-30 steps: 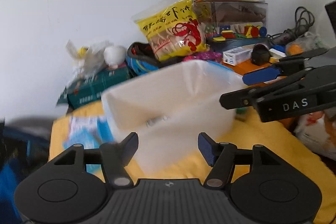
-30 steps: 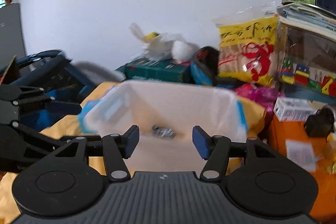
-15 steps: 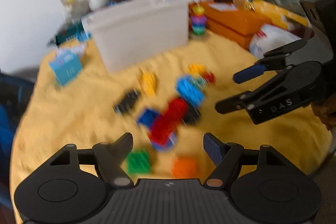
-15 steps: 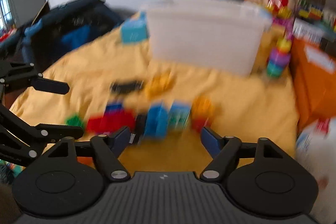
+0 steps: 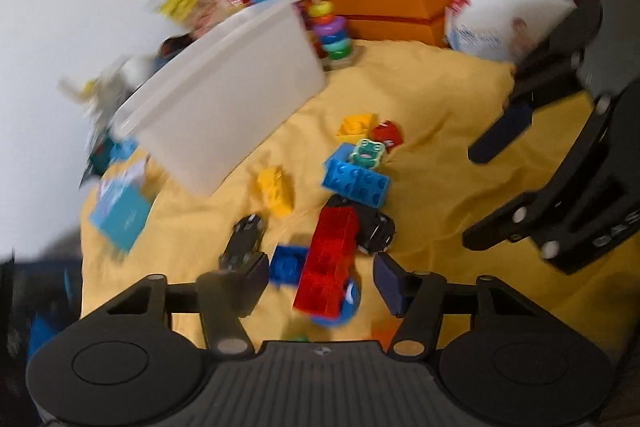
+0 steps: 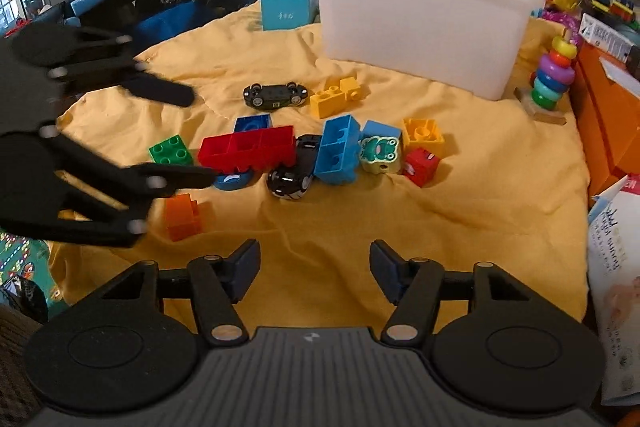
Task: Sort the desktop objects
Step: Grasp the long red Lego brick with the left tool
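Dropping from above the white bin [image 6: 420, 23] at the table's [image 6: 460, 211] far edge, both tongs now hang over the toys mid-table. Left tongs [image 5: 320, 279], narrowing but empty, straddle the red brick [image 5: 330, 259]. Right tongs [image 6: 314, 271] gape, empty.

We see the tub [image 6: 420, 23] standing at the back of the cloth [image 6: 480, 219], the ring stacker [image 6: 554, 79] just to its right, a box [image 6: 286, 7] to its left, and bricks [image 6: 248, 147] and toy cars [image 6: 276, 95] scattered in front.
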`<state>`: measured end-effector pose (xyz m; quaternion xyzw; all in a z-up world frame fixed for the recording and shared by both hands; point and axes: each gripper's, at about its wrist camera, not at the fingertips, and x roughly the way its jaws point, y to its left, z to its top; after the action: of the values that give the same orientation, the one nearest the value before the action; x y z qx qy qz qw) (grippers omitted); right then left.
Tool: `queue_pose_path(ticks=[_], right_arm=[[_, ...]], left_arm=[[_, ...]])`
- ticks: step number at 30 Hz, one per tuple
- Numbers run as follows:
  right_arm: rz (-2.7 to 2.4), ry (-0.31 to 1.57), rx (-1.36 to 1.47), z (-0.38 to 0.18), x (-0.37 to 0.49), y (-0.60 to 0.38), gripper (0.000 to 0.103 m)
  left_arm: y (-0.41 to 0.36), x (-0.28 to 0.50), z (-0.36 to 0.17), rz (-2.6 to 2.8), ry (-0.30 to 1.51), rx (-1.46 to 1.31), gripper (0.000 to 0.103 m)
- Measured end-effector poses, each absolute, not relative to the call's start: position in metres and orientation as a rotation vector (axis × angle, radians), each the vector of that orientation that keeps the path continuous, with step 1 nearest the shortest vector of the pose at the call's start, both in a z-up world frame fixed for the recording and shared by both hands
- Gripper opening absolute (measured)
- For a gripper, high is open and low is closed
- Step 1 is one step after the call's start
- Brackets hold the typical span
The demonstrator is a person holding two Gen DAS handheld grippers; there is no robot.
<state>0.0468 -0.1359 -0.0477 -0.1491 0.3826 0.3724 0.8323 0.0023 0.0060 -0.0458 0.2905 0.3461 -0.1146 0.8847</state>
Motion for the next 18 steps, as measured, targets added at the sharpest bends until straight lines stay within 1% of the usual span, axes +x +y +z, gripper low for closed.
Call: queue_pose_path(ticks=[2,3,4,5,6,11,13,15,18], right_arm=[[0.783,0.802,-0.315,-0.046,0.044,-0.138,0.063],[0.780,0.797,-0.313,-0.045,0.044,-0.139,0.063],[0.779,0.796,-0.312,-0.044,0.043,-0.139,0.061],[0.778,0.794,-0.312,-0.043,0.043,-0.140,0.058],[0.776,0.792,-0.312,-0.042,0.042,-0.141,0.056],[0.742,0.793,-0.291,-0.042,0.046,-0.142,0.054],[0.717,0.794,-0.287,-0.042,0.051,-0.142,0.054],[0.694,0.788,-0.281,-0.041,0.056,-0.142,0.054],[0.669,0.791,-0.255,-0.041,0.064,-0.146,0.054]], left_arm=[[0.001,0.009,-0.055,-0.271,0.732,0.654,0.050],[0.000,0.012,-0.060,-0.287,0.745,0.667,0.042],[0.001,0.016,-0.064,-0.286,0.757,0.668,0.038],[0.003,0.021,-0.067,-0.300,0.784,0.645,0.030],[0.008,0.026,-0.068,-0.319,0.812,0.597,0.025],[0.046,0.034,-0.047,-0.369,0.889,0.206,0.025],[0.061,0.031,-0.039,-0.419,0.917,-0.017,0.025],[0.068,0.028,-0.045,-0.499,0.971,-0.241,0.025],[0.062,0.029,-0.069,-0.603,1.072,-0.391,0.025]])
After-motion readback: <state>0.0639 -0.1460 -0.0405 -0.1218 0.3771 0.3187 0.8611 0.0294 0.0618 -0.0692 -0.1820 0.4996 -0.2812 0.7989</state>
